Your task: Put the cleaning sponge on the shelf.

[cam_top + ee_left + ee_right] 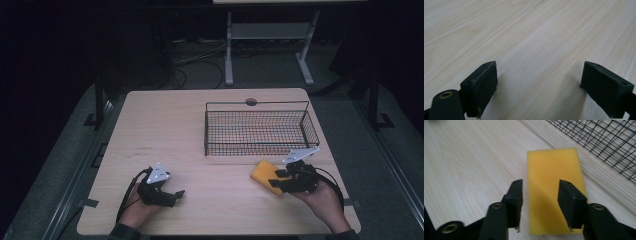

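My right gripper [540, 203] hangs part-open over the sponge [554, 187], which lies flat on the desk [200, 130] near its right edge, just before the basket [260, 127]. My left gripper [536, 87] gapes empty near the front-left corner.

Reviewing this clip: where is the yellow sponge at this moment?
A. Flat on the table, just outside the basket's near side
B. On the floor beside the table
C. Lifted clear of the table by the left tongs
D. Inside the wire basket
A. The yellow sponge lies flat on the table in front of the wire basket, with the right tongs standing open over it, pads not pressing on it.
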Tool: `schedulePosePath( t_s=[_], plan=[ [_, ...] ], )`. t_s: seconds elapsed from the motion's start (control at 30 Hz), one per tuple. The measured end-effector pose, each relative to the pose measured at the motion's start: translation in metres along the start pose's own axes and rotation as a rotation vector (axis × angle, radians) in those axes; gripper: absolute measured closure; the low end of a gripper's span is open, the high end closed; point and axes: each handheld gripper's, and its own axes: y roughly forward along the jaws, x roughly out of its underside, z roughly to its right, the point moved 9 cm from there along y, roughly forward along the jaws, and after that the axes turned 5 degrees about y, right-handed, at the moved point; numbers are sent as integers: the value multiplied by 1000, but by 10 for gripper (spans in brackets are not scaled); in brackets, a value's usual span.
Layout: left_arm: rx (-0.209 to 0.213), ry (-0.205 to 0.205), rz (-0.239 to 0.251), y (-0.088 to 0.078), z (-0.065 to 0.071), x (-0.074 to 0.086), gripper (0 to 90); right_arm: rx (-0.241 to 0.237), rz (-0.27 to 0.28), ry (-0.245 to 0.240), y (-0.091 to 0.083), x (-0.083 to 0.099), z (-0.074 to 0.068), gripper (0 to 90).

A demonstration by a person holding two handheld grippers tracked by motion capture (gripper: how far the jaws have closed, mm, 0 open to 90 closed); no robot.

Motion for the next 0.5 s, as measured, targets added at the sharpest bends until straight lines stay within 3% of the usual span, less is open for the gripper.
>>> schedulePosePath(
  t_s=[0.17,0.37,0.5],
  plan=[
    [0,0,0,0,0,0,129,20,-48,-8,4,-5,5,350],
    [0,0,0,0,0,0,129,35,-77,-9,7,-8,9,266],
    [0,0,0,0,0,0,129,48,-131,-20,14,-9,11,176]
  ],
)
